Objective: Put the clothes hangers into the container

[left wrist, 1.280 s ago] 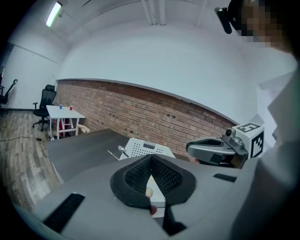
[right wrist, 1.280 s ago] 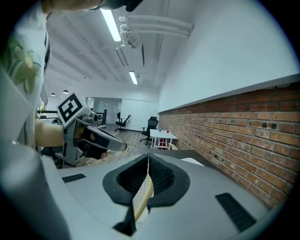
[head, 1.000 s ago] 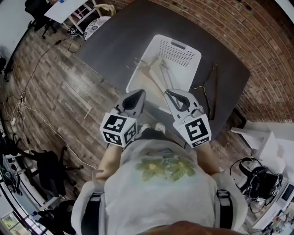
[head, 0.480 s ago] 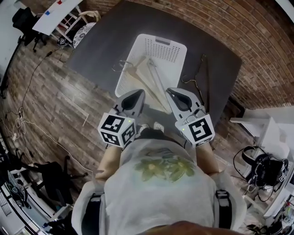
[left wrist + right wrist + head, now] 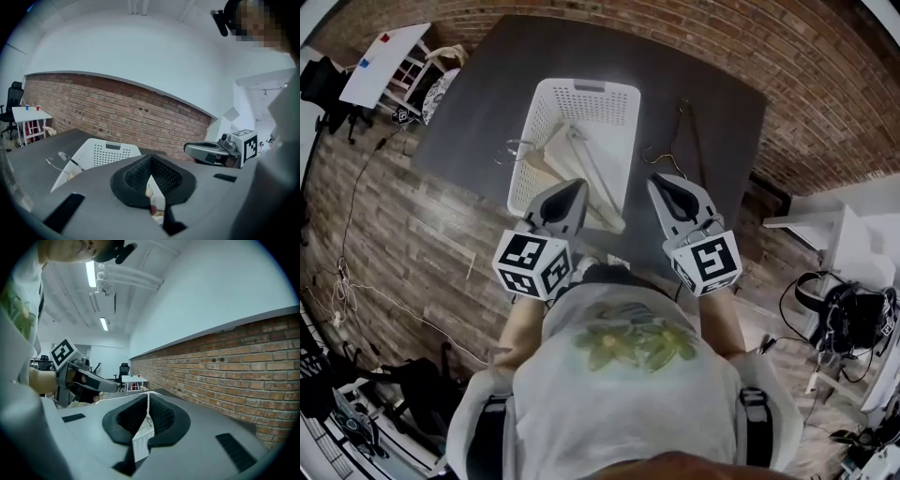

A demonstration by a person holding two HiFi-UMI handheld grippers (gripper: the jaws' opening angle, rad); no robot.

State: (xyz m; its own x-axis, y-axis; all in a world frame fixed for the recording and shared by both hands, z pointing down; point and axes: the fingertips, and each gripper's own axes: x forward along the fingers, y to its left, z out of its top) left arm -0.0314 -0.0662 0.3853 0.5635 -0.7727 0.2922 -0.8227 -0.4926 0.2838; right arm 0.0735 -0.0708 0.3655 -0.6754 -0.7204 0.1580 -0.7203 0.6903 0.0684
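Left gripper (image 5: pixel 570 187), right gripper (image 5: pixel 662 184): jaws together, empty. Head view alone shows dark hanger (image 5: pixel 693 141) right of basket (image 5: pixel 617 117).

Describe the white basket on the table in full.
The white basket looks like plastic: rectangular, with perforated walls and a handle slot in its far end wall. It stands upright on the dark grey table. Light wooden hangers lie slanted inside it, and one metal hook sticks out over its left rim.
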